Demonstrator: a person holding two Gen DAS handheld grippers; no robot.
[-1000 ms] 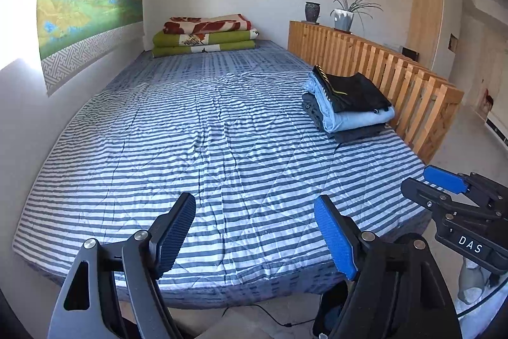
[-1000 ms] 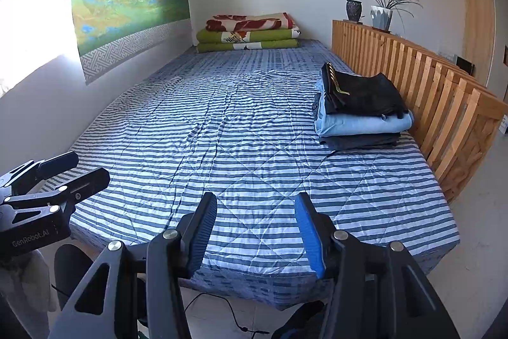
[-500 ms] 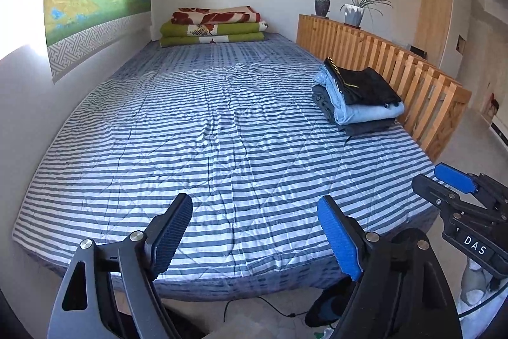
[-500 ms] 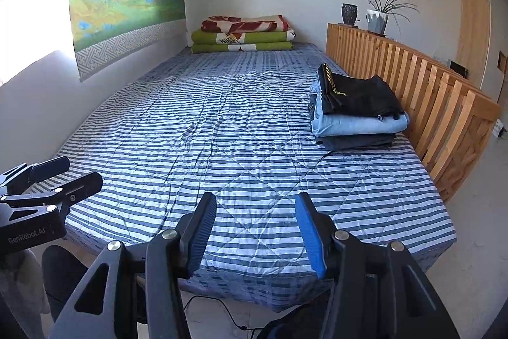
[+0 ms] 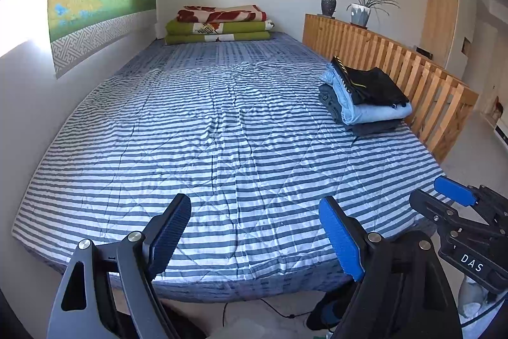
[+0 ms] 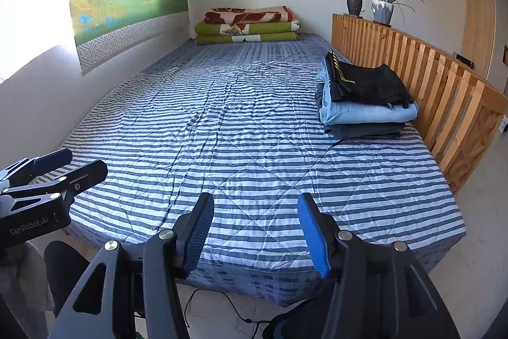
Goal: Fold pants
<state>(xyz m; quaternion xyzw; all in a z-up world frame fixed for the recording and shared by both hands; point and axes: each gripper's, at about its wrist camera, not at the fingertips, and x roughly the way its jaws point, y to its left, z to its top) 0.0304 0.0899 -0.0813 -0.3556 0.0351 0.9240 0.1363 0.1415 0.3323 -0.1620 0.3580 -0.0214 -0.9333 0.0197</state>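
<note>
Black right tool (image 5: 457, 196) labelled "DAS", left tool (image 6: 47, 167) "GenRobot.AI"

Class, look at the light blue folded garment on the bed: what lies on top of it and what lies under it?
On the light blue garment lies a folded black garment with yellow trim. Beneath is a dark grey folded garment, only its edges showing; the rest is covered.

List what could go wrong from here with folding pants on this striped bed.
1. The stack of folded pants sits close to the slatted wooden rail; reaching in may topple it.
2. Both the left gripper and the right gripper are open and empty at the foot of the bed; grabbing the wrinkled striped quilt instead of cloth is possible.
</note>
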